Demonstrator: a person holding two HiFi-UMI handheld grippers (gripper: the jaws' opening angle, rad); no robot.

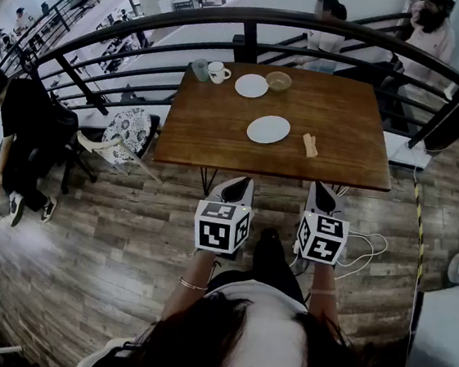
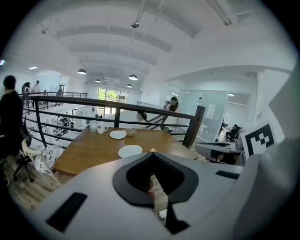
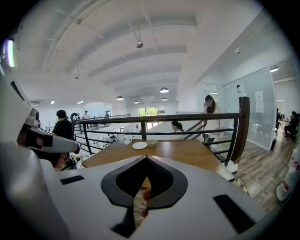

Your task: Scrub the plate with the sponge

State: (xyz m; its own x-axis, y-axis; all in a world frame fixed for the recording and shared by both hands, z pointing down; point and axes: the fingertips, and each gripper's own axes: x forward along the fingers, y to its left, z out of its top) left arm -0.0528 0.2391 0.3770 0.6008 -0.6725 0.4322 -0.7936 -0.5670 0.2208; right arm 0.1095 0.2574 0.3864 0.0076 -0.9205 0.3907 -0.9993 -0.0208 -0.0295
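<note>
Left gripper (image 1: 239, 186) and right gripper (image 1: 322, 194) hover over the wood floor (image 1: 125, 232), just short of the table (image 1: 194, 133). Both sets of jaws are clenched with nothing between them. Plate (image 1: 268, 129) sits mid-table, sponge (image 1: 310, 145) near its right, not touching. 2nd plate (image 1: 251, 86), bowl (image 1: 278, 81) and mug (image 1: 218, 72) at far edge.

I face wooden table (image 1: 210, 139). Near middle: white plate (image 1: 268, 129), sponge (image 1: 310, 145) just right, apart. Along far edge: cup (image 1: 200, 69), mug (image 1: 218, 72), second plate (image 1: 251, 86), bowl (image 1: 278, 81).
</note>
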